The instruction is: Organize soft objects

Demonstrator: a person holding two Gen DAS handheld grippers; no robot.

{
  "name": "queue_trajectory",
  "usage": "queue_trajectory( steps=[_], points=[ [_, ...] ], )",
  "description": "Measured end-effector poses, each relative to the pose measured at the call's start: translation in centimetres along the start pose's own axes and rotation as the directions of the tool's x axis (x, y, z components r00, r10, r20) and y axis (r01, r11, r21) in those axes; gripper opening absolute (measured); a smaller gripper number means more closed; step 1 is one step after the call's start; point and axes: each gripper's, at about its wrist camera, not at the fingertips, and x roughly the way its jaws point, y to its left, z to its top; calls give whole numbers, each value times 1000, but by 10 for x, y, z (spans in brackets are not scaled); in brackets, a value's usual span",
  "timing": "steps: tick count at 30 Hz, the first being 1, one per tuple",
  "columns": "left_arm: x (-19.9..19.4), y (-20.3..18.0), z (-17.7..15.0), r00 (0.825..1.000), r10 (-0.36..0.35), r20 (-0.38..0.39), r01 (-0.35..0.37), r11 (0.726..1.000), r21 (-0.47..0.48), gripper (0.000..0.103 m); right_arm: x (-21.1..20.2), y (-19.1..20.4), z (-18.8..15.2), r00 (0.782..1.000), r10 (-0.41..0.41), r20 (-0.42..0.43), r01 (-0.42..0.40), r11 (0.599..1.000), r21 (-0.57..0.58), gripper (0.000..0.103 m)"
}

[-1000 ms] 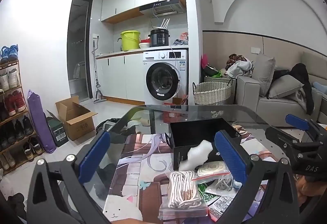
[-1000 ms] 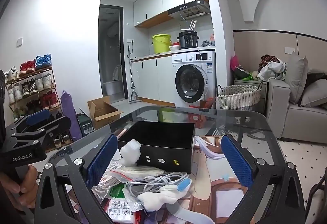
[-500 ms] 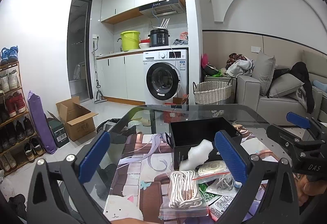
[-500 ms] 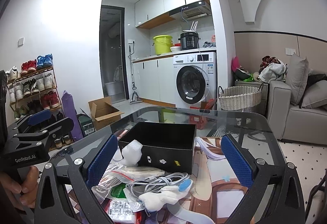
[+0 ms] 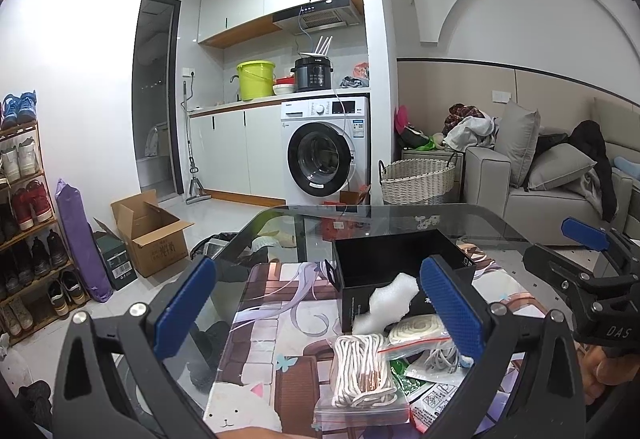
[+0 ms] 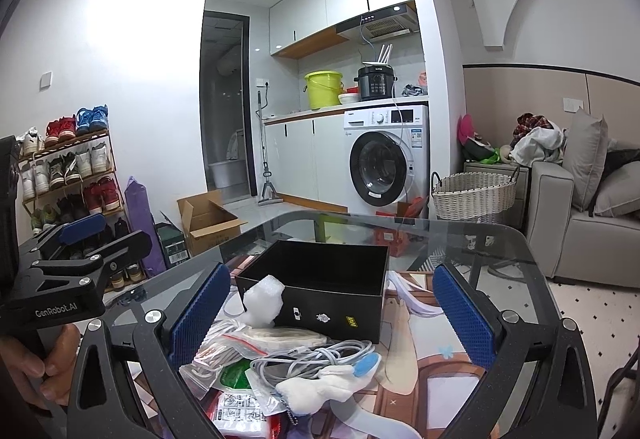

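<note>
An open black box [image 5: 400, 263] [image 6: 320, 287] stands on the glass table. A white foam piece [image 5: 386, 305] [image 6: 262, 301] leans on its front. Before it lie a bag of white cord [image 5: 362, 375], a bagged flat coil [image 5: 418, 329], a grey cable [image 6: 316, 357] and a white plush piece [image 6: 316, 389]. My left gripper [image 5: 316, 313] is open and empty above the pile. My right gripper [image 6: 332, 317] is open and empty, also above it. Each gripper shows at the edge of the other's view.
A printed mat [image 5: 280, 319] covers the glass table [image 6: 480, 239]. Green and white packets [image 6: 236, 391] lie in the pile. Beyond are a sofa [image 5: 540, 207], wicker basket [image 5: 416, 183], washing machine [image 5: 324, 155], cardboard box [image 5: 152, 235] and shoe rack [image 5: 24, 219].
Both views have shifted slightly; the grippers stay open and empty. Nothing on the table has moved.
</note>
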Motion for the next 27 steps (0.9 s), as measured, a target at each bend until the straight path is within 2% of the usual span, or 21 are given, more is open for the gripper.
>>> queue_trajectory(
  steps=[27],
  points=[
    [-1,2,1,1000,7,5,-7,1000,-1,103,-2,1,0,1000,1,-3,-1,1000,6,103]
  ],
)
